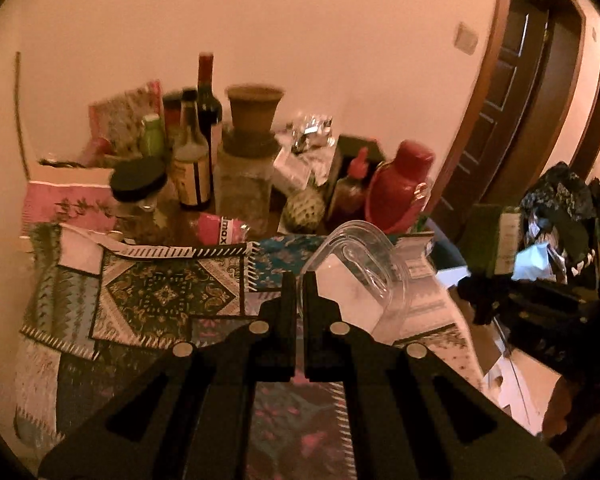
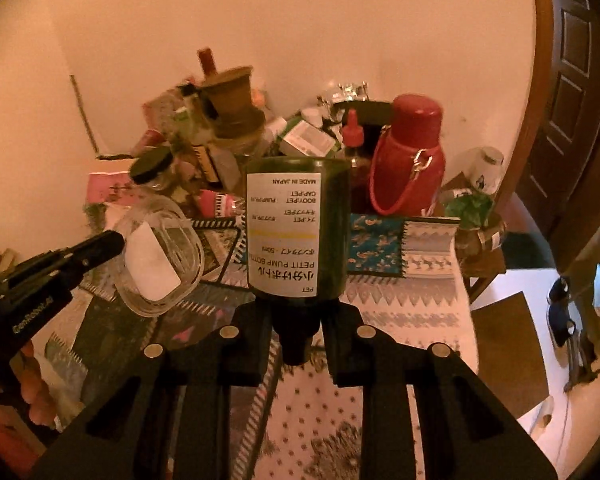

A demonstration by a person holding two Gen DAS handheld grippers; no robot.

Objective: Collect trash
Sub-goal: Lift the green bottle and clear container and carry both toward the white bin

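My left gripper is shut on the rim of a clear plastic container with a white label and holds it above the patchwork tablecloth. The right wrist view shows the container at the left with the left gripper's black fingers pinching its edge. My right gripper is shut on the neck of a dark green pump bottle with a white printed label. The bottle is held bottom-forward above the table. In the left wrist view the green bottle shows at the right.
The back of the table is crowded: a red flask, a red-capped sauce bottle, a wine bottle, a terracotta pot on a jar, a black-lidded jar, a pink tube. A dark door stands at the right.
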